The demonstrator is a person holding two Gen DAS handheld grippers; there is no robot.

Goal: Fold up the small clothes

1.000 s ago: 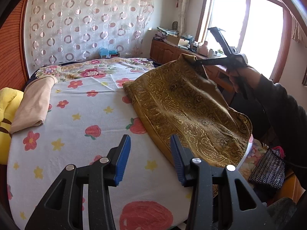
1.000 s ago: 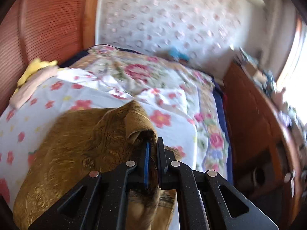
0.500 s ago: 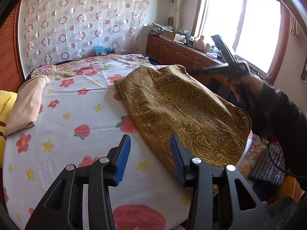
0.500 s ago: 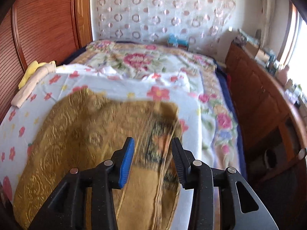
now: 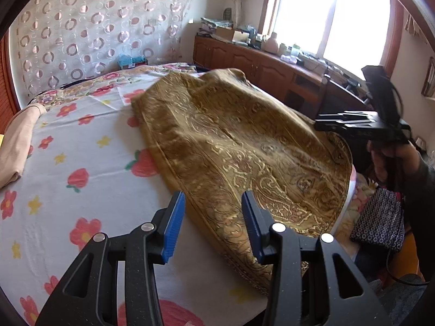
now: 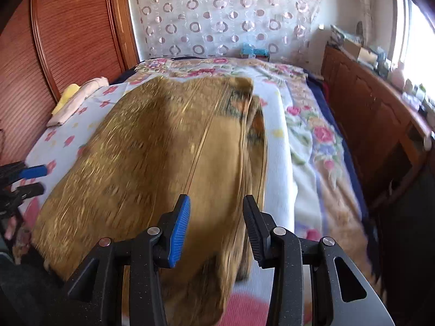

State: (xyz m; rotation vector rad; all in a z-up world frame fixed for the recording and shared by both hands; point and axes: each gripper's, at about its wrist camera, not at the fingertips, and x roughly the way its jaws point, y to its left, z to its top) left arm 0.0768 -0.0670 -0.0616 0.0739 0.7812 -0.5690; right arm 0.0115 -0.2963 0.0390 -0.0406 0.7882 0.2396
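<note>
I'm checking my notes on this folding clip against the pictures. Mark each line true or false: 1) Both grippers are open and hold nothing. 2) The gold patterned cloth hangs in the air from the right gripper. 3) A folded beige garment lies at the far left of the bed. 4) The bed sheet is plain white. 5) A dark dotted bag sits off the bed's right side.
1) True: the left gripper and right gripper both stand open, pads bare.
2) False: the gold patterned cloth lies on the bed, released.
3) True: the beige garment lies there.
4) False: the bed sheet has red flowers and yellow stars.
5) True: the dotted bag sits there.
</note>
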